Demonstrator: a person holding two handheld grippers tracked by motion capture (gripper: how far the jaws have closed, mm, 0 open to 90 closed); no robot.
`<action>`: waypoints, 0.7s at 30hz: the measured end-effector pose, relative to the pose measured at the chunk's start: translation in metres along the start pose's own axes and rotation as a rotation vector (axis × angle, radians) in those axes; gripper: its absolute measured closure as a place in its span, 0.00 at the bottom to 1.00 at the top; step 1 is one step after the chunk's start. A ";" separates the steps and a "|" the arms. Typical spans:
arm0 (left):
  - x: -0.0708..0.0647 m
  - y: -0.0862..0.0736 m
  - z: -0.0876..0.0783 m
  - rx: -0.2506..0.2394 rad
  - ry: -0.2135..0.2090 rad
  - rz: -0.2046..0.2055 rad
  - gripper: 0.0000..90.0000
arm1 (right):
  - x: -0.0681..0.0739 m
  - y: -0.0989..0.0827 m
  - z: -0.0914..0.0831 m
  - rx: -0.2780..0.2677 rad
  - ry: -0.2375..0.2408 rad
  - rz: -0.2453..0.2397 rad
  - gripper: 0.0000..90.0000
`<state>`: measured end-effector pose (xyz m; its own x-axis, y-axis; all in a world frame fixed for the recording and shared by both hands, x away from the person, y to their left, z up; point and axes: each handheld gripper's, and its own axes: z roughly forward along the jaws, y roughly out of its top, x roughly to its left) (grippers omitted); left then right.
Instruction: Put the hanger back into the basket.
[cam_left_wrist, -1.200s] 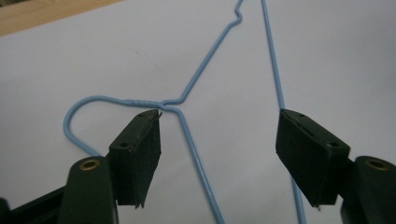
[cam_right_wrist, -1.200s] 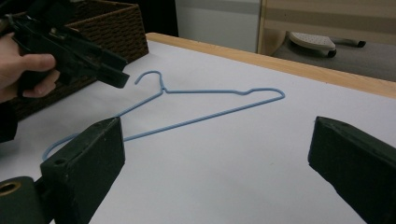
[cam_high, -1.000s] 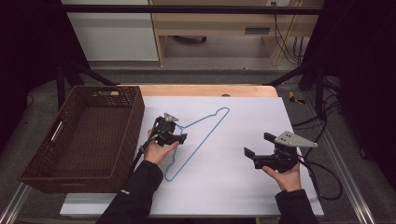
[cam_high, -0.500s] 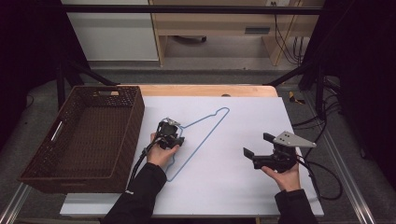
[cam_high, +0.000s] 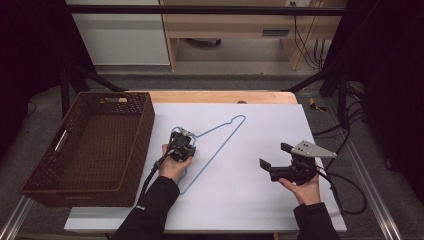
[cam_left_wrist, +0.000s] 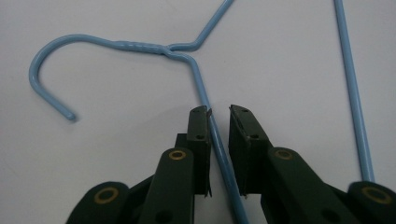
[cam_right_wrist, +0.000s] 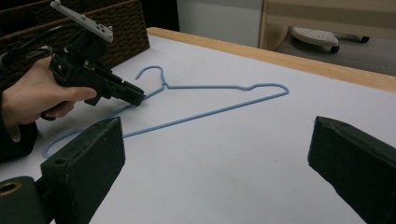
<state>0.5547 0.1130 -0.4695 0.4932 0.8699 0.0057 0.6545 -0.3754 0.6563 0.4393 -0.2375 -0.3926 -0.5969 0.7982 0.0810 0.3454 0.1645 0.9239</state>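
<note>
A blue wire hanger (cam_high: 215, 155) lies flat on the white table top, its hook toward the basket. My left gripper (cam_high: 184, 139) points at the hanger's shoulder just below the twisted neck. In the left gripper view the jaws (cam_left_wrist: 218, 112) straddle the hanger's wire (cam_left_wrist: 140, 45) with a narrow gap; the wire rests against the left pad and the right pad stands clear of it. The right gripper view shows the left gripper (cam_right_wrist: 137, 99) with its tips down on the hanger (cam_right_wrist: 210, 87). My right gripper (cam_high: 272, 155) hovers to the right, wide open and empty, jaws (cam_right_wrist: 217, 158) facing the hanger.
A dark brown wicker basket (cam_high: 145, 125) stands at the table's left, close to the left hand, and also shows in the right gripper view (cam_right_wrist: 126, 23). The white mat (cam_high: 260, 130) has a wooden strip (cam_high: 220, 96) along its far edge. Cables trail off to the right.
My left gripper has slid a little forward and right onto the hanger's wire near the neck. The right gripper has stayed in place.
</note>
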 end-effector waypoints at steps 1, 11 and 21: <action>0.000 0.000 0.000 0.000 0.000 0.000 0.87 | 0.000 0.000 0.000 -0.001 -0.001 0.003 0.05; -0.002 0.000 0.000 0.007 0.024 -0.054 0.95 | 0.000 0.000 0.000 0.000 0.002 0.006 0.05; -0.003 0.000 -0.003 -0.001 0.049 -0.092 0.96 | 0.000 0.000 0.001 0.003 0.004 0.004 0.05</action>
<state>0.5519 0.1108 -0.4674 0.4024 0.9153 -0.0170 0.6951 -0.2934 0.6563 0.4401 -0.2366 -0.3932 -0.5983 0.7966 0.0858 0.3496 0.1632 0.9226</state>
